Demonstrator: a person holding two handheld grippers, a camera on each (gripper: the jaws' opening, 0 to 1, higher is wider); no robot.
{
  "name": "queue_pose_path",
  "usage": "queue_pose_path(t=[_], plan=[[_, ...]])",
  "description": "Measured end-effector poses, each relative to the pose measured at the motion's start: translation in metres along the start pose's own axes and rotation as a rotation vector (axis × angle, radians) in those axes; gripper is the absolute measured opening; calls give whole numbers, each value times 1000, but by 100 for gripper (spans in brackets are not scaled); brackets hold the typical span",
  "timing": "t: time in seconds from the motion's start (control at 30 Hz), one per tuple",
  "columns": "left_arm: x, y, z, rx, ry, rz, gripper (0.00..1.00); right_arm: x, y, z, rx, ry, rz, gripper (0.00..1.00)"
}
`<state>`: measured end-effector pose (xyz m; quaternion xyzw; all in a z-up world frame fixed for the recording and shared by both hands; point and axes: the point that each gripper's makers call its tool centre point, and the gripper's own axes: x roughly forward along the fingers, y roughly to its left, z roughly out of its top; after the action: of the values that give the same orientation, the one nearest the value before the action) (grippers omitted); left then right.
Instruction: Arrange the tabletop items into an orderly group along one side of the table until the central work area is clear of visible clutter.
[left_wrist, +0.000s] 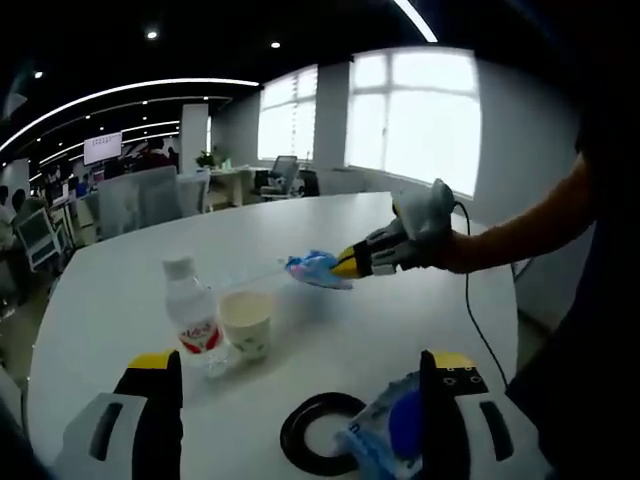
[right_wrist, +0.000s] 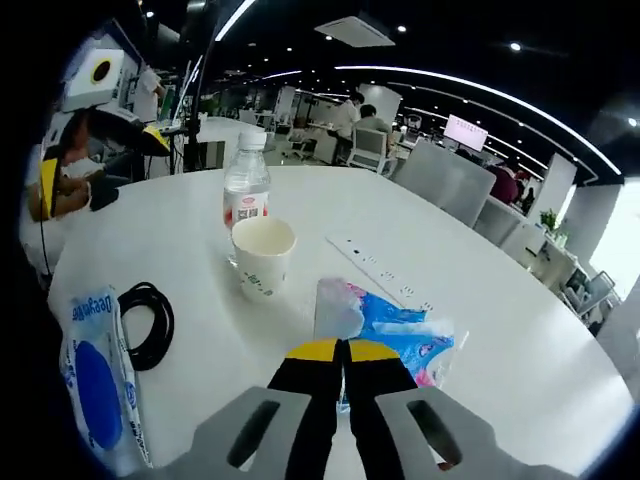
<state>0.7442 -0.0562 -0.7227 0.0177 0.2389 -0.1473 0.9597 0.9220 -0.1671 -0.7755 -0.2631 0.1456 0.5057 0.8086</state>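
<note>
My right gripper (right_wrist: 345, 350) is shut on a blue and pink plastic packet (right_wrist: 395, 325). In the left gripper view it reaches in from the right (left_wrist: 347, 265), holding that packet (left_wrist: 315, 268) low over the white table (left_wrist: 330, 215). My left gripper (left_wrist: 300, 362) stands wide open near the table's edge, with nothing in its jaws. Ahead of it lie a black cable coil (left_wrist: 318, 432) and a blue wipes pack (left_wrist: 385, 440). A water bottle (left_wrist: 190, 310) and a paper cup (left_wrist: 247, 322) stand upright side by side.
In the right gripper view the bottle (right_wrist: 246, 190) and cup (right_wrist: 263, 255) stand mid-table, the coil (right_wrist: 150, 320) and wipes pack (right_wrist: 95, 380) to the left. A white power strip (right_wrist: 375, 265) lies flat beyond the packet. Office chairs and desks surround the table.
</note>
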Motion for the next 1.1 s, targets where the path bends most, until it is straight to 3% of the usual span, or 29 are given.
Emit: queue_pose_path(t=[0.23,0.4,0.6,0.83,1.1], plan=[[-3,3,2,-13,-9,9,99,-17,-21,16,-23,-33,-50,0],[-7,4,4,-10,-12,10,100,-29,-39,12,-40,-19,-86,0],[-12,6,4,-3,-16,18,100,-46,-62,-3,-41,12,-133,0],[-15,7,-1,4,-4,23,100,-64,-87,-34,-32,70,-188,0],[-14,3,-1,8,3,15,100,-76,-92,-66,3,141,-248,0]])
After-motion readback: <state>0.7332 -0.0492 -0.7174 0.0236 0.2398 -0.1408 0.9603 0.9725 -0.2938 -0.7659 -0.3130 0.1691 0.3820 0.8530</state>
